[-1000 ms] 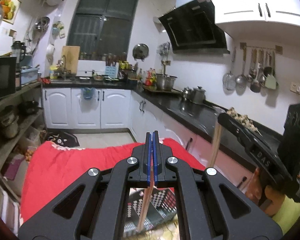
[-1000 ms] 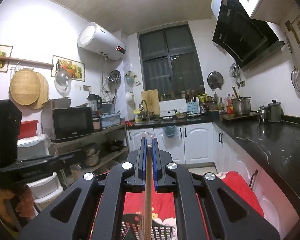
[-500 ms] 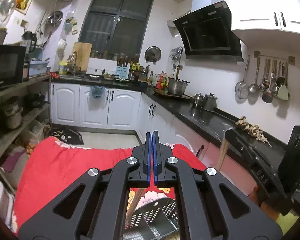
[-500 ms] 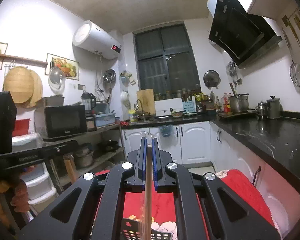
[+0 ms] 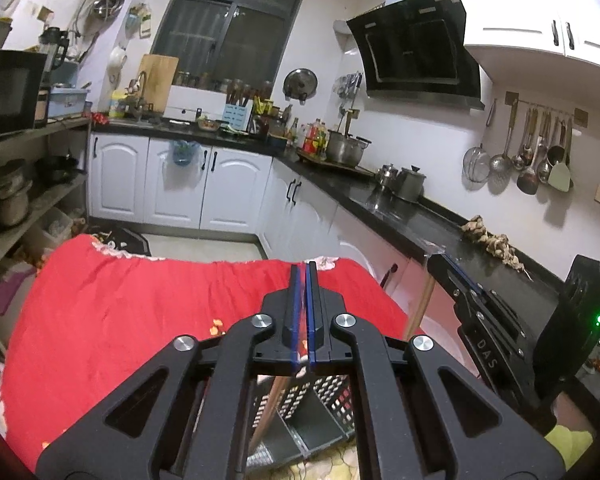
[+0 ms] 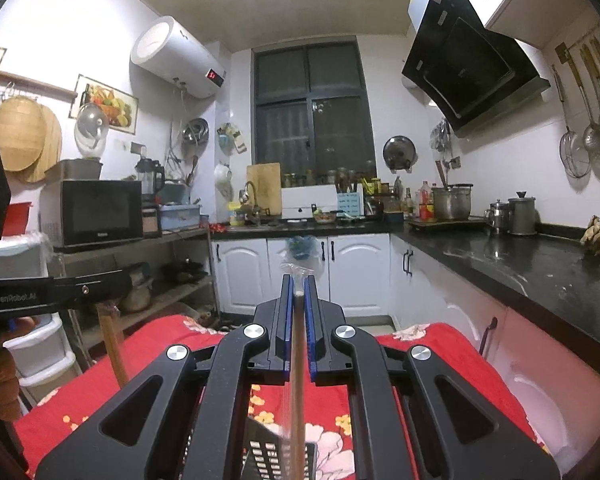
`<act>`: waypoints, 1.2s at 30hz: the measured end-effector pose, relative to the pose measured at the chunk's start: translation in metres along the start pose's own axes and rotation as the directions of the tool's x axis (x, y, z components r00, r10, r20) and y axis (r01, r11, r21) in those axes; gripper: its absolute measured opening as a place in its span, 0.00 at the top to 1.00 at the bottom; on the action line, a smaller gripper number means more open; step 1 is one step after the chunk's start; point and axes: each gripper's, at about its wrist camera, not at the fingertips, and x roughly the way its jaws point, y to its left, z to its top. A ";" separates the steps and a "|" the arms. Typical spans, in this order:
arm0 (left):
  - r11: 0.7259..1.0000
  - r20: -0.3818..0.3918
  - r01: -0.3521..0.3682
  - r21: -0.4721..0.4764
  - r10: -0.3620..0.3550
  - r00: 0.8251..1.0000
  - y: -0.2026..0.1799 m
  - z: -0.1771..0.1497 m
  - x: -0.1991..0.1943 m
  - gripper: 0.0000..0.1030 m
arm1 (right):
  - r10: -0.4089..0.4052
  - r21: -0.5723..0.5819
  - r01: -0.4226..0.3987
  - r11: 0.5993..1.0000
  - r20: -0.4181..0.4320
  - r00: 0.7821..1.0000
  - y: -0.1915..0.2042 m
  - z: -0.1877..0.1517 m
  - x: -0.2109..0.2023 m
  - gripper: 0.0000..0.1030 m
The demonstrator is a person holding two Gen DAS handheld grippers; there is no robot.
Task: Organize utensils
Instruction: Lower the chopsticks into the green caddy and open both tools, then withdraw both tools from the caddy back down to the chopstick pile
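My left gripper (image 5: 303, 270) is shut on a wooden chopstick (image 5: 271, 402) that hangs down from its blue pads into a dark perforated utensil basket (image 5: 320, 408). The right wrist view shows that left gripper (image 6: 126, 278) from the side, its chopstick (image 6: 112, 350) pointing down. The jaws of my right gripper (image 6: 298, 286) are opening. A chopstick in a clear wrapper (image 6: 297, 380) stands between the pads with a thin gap on each side, its lower end over the basket (image 6: 266, 454). From the left wrist, the right gripper (image 5: 440, 262) shows with its chopstick (image 5: 423, 306) hanging below.
The basket sits on a table under a red flowered cloth (image 5: 120, 312). A black counter (image 5: 420, 220) with pots runs along the right, above white cabinets (image 5: 180, 188). Shelves with a microwave (image 6: 96, 210) stand on the left. A person's hand (image 6: 0, 368) holds the left gripper.
Both grippers have sunk toward the basket with their chopsticks. The right gripper's pads have parted a little from its chopstick. The left gripper stays shut.
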 end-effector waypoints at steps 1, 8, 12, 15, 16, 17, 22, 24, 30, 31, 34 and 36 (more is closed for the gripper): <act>1.000 -0.004 -0.005 -0.003 0.005 1.000 0.001 -0.003 0.000 1.00 | -0.004 0.002 0.004 1.000 -0.007 1.000 0.001 -0.002 -0.001 0.76; 0.999 -0.040 -0.049 -0.018 0.048 0.998 0.010 -0.019 -0.004 0.72 | -0.004 -0.015 0.003 1.000 -0.053 0.999 0.007 -0.005 -0.010 0.56; 0.996 -0.047 -0.074 -0.040 0.072 0.996 0.015 -0.026 -0.012 0.57 | -0.018 -0.030 0.015 0.999 -0.090 0.996 0.011 -0.006 -0.017 0.49; 0.994 -0.045 -0.101 -0.032 0.100 0.994 0.016 -0.032 -0.018 0.46 | -0.019 -0.036 0.015 0.999 -0.120 0.993 0.013 -0.008 -0.022 0.43; 0.993 -0.045 -0.114 -0.031 0.112 0.993 0.016 -0.034 -0.021 0.43 | -0.019 -0.035 0.014 0.999 -0.127 0.992 0.012 -0.009 -0.024 0.42; 0.992 -0.045 -0.119 -0.029 0.118 0.992 0.017 -0.036 -0.023 0.40 | -0.019 -0.033 0.015 0.999 -0.136 0.991 0.013 -0.011 -0.027 0.41; 0.991 -0.051 -0.137 -0.012 0.136 0.989 0.015 -0.048 -0.032 0.29 | -0.007 -0.015 0.004 1.000 -0.180 0.984 0.013 -0.015 -0.034 0.37; 0.990 -0.057 -0.140 -0.010 0.139 0.989 0.016 -0.053 -0.036 0.27 | 0.002 -0.005 -0.003 1.000 -0.195 0.981 0.012 -0.018 -0.038 0.36; 0.989 -0.065 -0.148 -0.004 0.147 0.987 0.016 -0.067 -0.047 0.20 | 0.017 0.013 -0.014 1.000 -0.234 0.972 0.006 -0.025 -0.050 0.34; 0.989 -0.065 -0.150 -0.001 0.150 0.987 0.014 -0.069 -0.049 0.20 | 0.018 0.013 -0.016 1.000 -0.240 0.971 0.006 -0.027 -0.052 0.33; 0.988 -0.070 -0.156 0.008 0.156 0.985 0.013 -0.075 -0.053 0.15 | 0.018 0.011 -0.016 1.000 -0.263 0.965 0.003 -0.033 -0.058 0.33; 0.988 -0.078 -0.156 0.005 0.156 0.985 0.013 -0.081 -0.054 0.15 | 0.016 0.011 -0.014 1.000 -0.276 0.961 0.001 -0.037 -0.062 0.32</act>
